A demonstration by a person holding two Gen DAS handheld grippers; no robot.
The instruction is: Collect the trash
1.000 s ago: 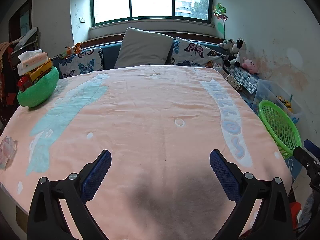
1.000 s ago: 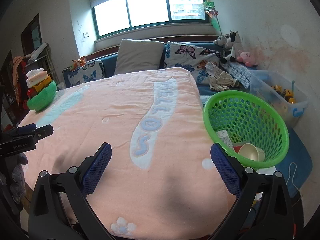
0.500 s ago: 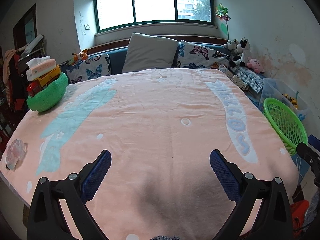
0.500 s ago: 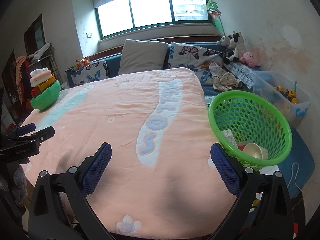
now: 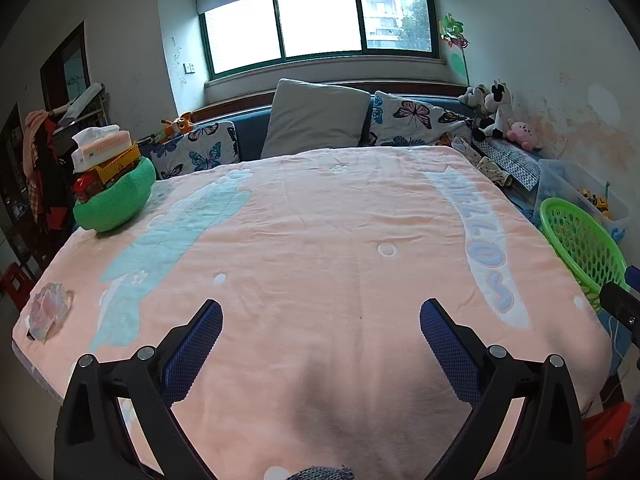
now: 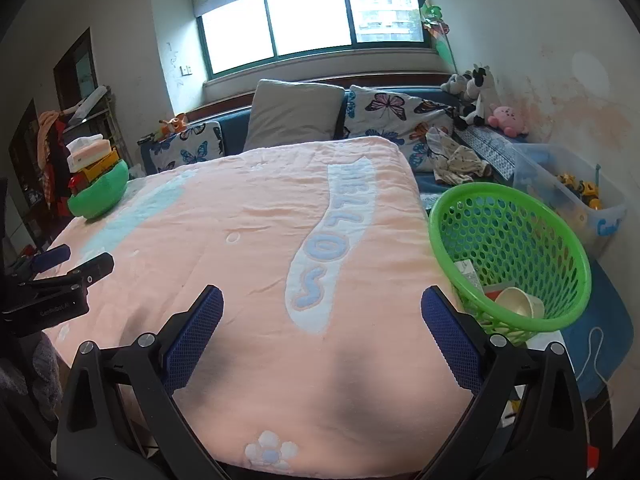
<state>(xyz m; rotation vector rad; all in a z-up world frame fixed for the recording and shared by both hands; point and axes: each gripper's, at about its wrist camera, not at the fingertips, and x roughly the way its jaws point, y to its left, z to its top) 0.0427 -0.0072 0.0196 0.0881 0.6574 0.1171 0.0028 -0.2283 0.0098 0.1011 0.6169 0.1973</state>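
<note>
The bed fills most of what I see, covered by a peach blanket point(image 5: 320, 248) with a pale blue figure on its left half and blue lettering down its right side. At the head lie a grey pillow point(image 5: 316, 118) and butterfly-print cushions point(image 5: 416, 124), with the window above them. Beside the bed on the right stands my green basket point(image 6: 516, 256), tilted toward the bed, holding a cream cup point(image 6: 520, 302) and a small carton point(image 6: 466, 274) at its bottom. Behind it sits a clear storage bin point(image 6: 572, 196) with toy vehicles inside. On the blanket's far left corner rests a green bowl-shaped cushion point(image 5: 116, 200) piled with a toy truck and a tissue box. I hold my left gripper point(image 5: 320, 316) above the foot of the bed, fingers spread wide and grasping nothing. My right gripper point(image 6: 322, 308) hangs the same way, released and empty, near the basket. The one piece of trash, a crumpled clear-pink wrapper point(image 5: 48, 306), lies on the blanket's near left edge, well apart from both grippers
</note>
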